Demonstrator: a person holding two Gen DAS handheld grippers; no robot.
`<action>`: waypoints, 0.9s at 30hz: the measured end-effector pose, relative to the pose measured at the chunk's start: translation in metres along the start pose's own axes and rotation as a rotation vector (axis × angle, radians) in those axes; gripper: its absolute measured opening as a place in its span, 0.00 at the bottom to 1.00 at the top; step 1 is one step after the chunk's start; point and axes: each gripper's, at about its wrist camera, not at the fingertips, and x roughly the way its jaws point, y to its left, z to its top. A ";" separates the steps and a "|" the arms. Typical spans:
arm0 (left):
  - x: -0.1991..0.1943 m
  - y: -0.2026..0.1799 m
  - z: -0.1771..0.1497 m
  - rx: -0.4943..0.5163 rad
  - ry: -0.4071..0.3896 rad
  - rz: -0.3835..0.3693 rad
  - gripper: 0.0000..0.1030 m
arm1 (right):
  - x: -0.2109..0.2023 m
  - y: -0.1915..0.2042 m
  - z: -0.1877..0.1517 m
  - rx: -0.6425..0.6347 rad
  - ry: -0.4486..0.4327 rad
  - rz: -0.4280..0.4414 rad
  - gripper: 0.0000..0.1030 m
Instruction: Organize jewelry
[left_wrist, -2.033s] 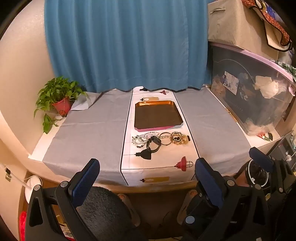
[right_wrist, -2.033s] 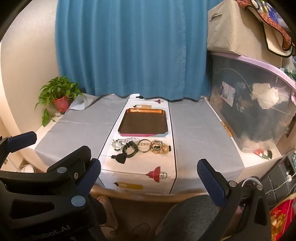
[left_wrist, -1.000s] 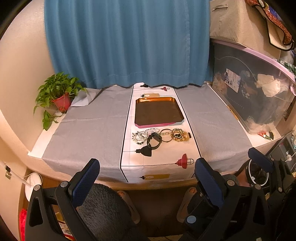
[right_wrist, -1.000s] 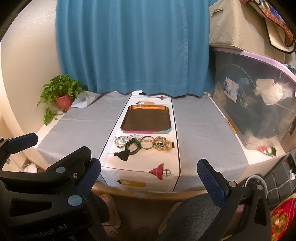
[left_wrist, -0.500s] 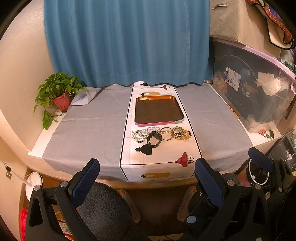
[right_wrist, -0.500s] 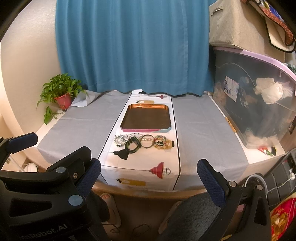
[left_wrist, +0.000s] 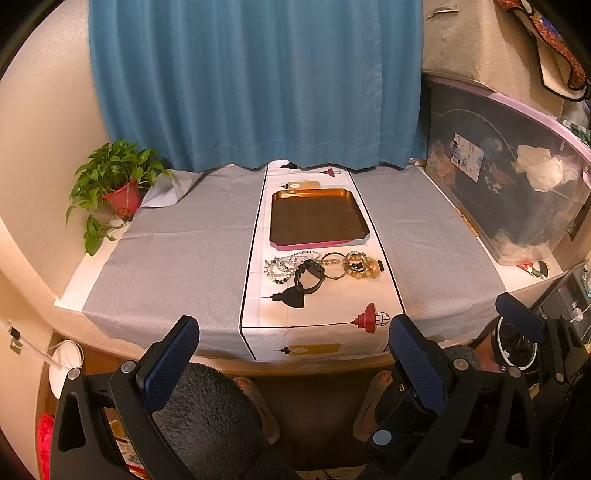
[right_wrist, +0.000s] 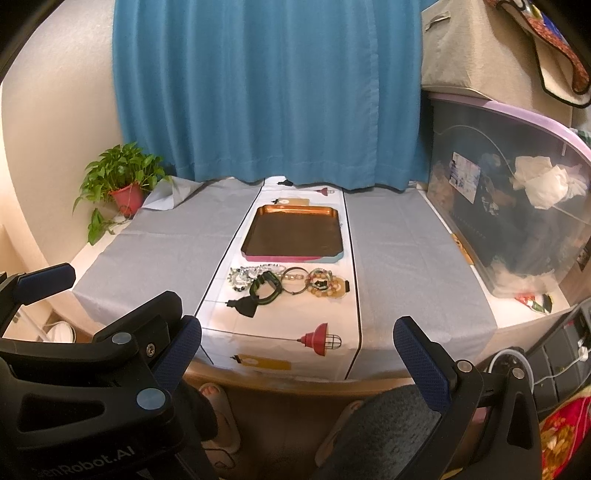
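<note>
A row of jewelry lies on the white table runner in front of a dark tray (left_wrist: 317, 218) (right_wrist: 295, 230) with a pink front edge: pale beaded bracelets (left_wrist: 277, 268) (right_wrist: 242, 277), a black watch (left_wrist: 310, 278) (right_wrist: 266, 288), a thin ring bangle (left_wrist: 334, 264) (right_wrist: 293, 276) and wooden bead bracelets (left_wrist: 359, 264) (right_wrist: 324, 285). My left gripper (left_wrist: 291, 347) is open and empty, well short of the table's front edge. My right gripper (right_wrist: 295, 350) is open and empty too, also in front of the table.
A potted plant (left_wrist: 118, 184) (right_wrist: 123, 184) stands at the back left. A big clear storage bin (left_wrist: 509, 184) (right_wrist: 517, 206) lines the right side, with a box on top. A blue curtain (right_wrist: 266, 88) hangs behind. Grey cloth (left_wrist: 177, 258) covers the table either side of the runner.
Both grippers have shifted slightly: the table drew back a little, then came a bit closer. Both stay open and empty. The jewelry has not moved.
</note>
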 end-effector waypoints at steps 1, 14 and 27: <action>0.001 0.000 0.000 0.000 0.002 0.000 0.99 | 0.000 0.001 -0.001 -0.003 0.001 -0.001 1.00; 0.046 0.003 -0.002 0.010 0.018 -0.022 0.99 | 0.040 0.002 0.002 -0.027 0.050 -0.010 1.00; 0.169 0.005 -0.028 0.042 0.035 -0.118 0.99 | 0.163 -0.003 -0.039 -0.087 0.101 0.162 1.00</action>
